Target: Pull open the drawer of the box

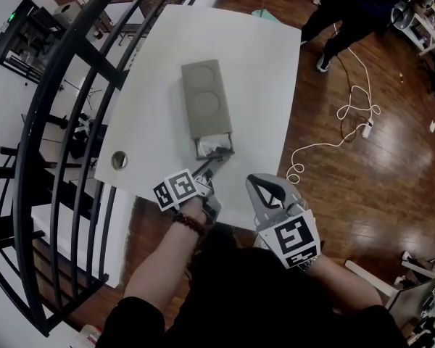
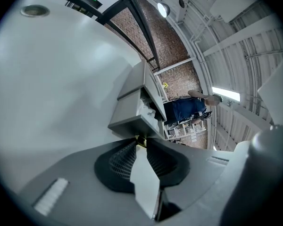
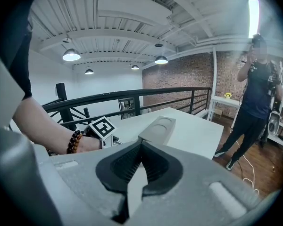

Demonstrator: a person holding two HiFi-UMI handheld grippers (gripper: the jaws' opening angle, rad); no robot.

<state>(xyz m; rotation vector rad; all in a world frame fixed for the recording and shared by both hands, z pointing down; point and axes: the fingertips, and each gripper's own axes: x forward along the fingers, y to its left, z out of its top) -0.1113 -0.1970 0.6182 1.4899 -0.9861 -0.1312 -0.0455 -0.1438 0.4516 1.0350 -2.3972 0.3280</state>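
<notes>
A grey box [image 1: 205, 98] with two round recesses on top lies on the white table [image 1: 261, 71]. Its drawer [image 1: 215, 146] stands partly pulled out toward me, with white contents showing. My left gripper [image 1: 212, 164] is at the drawer front [image 2: 132, 122], its jaw tips pinched on a small brass knob [image 2: 140, 141]. My right gripper [image 1: 264, 187] hovers at the table's near edge, to the right of the drawer, shut with nothing in it. In the right gripper view the box [image 3: 158, 128] lies ahead of those jaws.
A round cable hole [image 1: 119, 159] sits near the table's left front corner. A black railing [image 1: 65, 85] runs along the left. A person [image 1: 348, 13] stands on the wooden floor at the far right, where a white cable [image 1: 348, 114] lies coiled.
</notes>
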